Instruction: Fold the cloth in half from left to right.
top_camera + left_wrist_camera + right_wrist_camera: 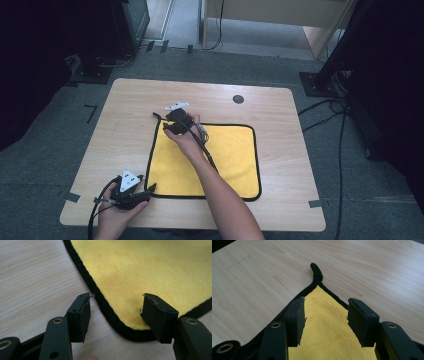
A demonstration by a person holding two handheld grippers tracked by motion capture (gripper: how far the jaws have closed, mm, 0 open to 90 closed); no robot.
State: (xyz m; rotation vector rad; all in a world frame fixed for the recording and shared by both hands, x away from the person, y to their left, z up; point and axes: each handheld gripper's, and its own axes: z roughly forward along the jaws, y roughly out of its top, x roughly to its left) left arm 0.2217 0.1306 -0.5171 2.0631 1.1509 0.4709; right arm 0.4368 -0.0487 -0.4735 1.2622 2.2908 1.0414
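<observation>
Yellow microfibre cloth (225, 155) with black piped edging, spread flat on the light wooden table (125, 115), nearer the person's edge than the far one. Left gripper (145, 194) low at the cloth's near left corner (130, 327), jaws parted and straddling that rounded corner: one jaw over bare wood just outside the black border, the other over the yellow pile, no pinch on the fabric. Right gripper (169, 127) reached across to the far left corner (318, 286), jaws likewise apart, set either side of the yellow point, fabric between them but not squeezed. Black hanging loop (315, 270) curling off that far corner onto the wood. Small round dark grommet (238, 99) in the tabletop beyond the cloth.
</observation>
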